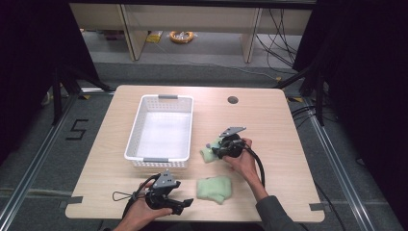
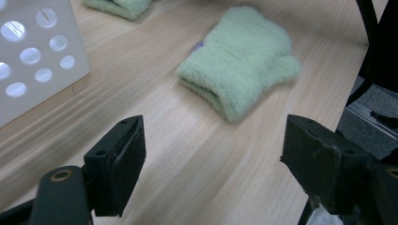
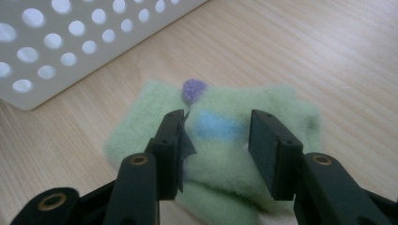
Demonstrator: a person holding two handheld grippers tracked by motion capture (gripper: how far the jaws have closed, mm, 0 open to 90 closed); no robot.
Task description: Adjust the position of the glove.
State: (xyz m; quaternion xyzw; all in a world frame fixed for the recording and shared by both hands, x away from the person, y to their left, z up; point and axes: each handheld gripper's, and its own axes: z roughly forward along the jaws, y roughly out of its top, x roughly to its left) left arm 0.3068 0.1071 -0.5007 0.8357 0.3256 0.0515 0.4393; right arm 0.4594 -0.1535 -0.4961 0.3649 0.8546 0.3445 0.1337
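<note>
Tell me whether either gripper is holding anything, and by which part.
Nothing is held yet. The right gripper straddles the green mitten by the basket with its jaws apart; the left gripper stands open over bare table.

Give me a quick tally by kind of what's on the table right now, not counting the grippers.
Green fuzzy mittens: 2, one under the right gripper beside the basket, one lying free near the table's front edge
White perforated basket: 1
Total: 3
</note>
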